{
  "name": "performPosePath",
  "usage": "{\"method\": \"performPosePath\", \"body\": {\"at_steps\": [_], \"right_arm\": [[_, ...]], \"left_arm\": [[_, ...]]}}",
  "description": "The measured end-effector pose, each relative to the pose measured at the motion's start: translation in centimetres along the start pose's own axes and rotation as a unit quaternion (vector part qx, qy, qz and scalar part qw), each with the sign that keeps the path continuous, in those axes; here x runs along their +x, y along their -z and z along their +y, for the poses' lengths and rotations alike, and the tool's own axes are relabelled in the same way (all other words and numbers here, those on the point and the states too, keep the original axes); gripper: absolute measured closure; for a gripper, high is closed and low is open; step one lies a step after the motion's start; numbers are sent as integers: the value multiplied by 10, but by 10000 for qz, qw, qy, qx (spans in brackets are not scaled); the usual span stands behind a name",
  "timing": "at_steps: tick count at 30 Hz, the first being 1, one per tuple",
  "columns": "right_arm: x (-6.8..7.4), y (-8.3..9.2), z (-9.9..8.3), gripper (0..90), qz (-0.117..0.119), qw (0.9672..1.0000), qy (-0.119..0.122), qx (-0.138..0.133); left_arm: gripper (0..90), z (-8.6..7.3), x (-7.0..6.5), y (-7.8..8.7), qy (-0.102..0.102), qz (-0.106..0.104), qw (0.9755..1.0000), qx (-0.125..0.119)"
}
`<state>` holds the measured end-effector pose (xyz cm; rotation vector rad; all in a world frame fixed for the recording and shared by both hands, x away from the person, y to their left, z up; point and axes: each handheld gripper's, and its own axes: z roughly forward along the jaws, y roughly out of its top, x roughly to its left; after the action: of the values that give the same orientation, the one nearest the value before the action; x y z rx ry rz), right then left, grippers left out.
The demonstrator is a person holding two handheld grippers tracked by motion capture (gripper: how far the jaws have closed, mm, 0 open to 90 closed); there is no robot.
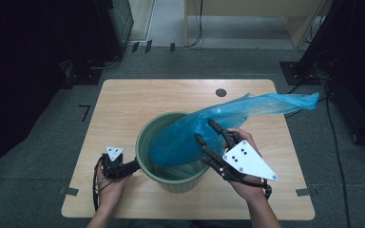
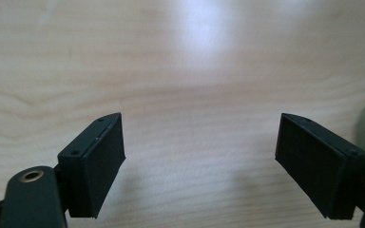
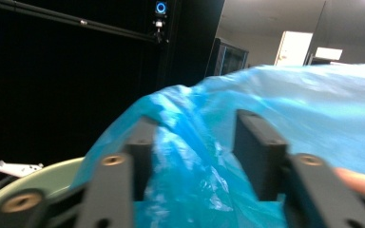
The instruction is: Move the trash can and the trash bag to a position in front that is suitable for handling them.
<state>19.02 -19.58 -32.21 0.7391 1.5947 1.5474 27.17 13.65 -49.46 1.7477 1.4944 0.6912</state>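
Right gripper [image 1: 211, 132] nearest camera: jaws parted, astride blue bag [image 1: 218, 123], film between pads, not pinched. Bag draped half inside green bin [image 1: 171, 178] at table [image 1: 123, 99] centre, tail trailing off toward far right. Left gripper [image 1: 132, 166] spread wide, empty, just beside bin's left wall. Judged light, limp, slippery, tear-prone; best gripped at bunched fold near rim.

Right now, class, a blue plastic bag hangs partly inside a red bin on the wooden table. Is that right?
Not quite: the bin is green, not red, as the high view shows. The rest stands: the blue plastic bag hangs partly inside it on the wooden table.
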Motion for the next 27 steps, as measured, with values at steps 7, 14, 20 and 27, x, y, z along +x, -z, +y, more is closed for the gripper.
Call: {"method": "performPosePath", "body": {"at_steps": [7,14,20,27], "right_arm": [[6,-13,-2,530,217,9996,2,176],[13,-22,1,581,477,9986,83,224],[24,-31,4,612,763,9968,164,171],[26,-32,10,594,819,9966,45,-49]], "left_arm": [[162,30,-5,39,-44,45,9965,-837],[162,56,-15,78,-131,-97,9880,-1538],[162,82,-39,113,-242,-732,9725,-2196],[162,106,-64,127,-709,-2413,9339,-2542]]}}
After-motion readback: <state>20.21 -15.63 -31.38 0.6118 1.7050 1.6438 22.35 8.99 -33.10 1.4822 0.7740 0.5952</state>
